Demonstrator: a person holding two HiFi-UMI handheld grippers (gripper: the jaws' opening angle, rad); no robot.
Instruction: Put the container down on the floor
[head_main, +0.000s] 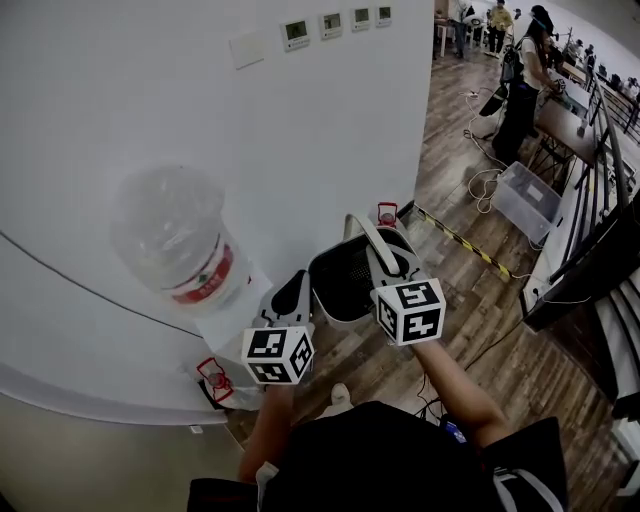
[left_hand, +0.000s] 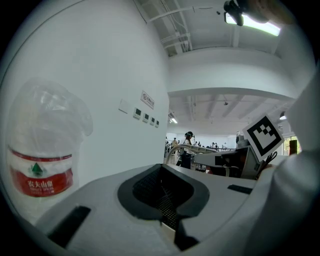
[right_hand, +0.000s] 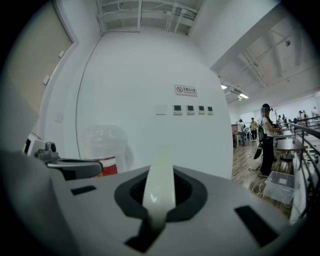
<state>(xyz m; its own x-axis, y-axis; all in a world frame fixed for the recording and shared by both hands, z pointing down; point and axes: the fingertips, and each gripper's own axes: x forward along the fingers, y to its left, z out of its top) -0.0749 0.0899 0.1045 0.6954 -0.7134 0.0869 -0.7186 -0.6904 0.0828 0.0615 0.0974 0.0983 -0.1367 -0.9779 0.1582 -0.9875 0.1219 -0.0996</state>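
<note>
A grey container (head_main: 345, 285) with a dark mesh inside hangs above the wood floor (head_main: 470, 300), close to the white wall. Its white handle (head_main: 372, 240) arches over it, and my right gripper (head_main: 386, 256) is shut on that handle (right_hand: 159, 185), which runs straight into the right gripper (right_hand: 157, 212). My left gripper (head_main: 295, 297) sits at the container's left rim. In the left gripper view the container's black mesh (left_hand: 162, 195) fills the space between the jaws of the left gripper (left_hand: 164, 210).
A big clear water bottle (head_main: 175, 245) with a red label (left_hand: 42, 180) stands upside down on a white dispenser at the left. A clear plastic bin (head_main: 525, 198), cables and striped tape (head_main: 460, 240) lie on the floor. A person (head_main: 525, 90) stands further off.
</note>
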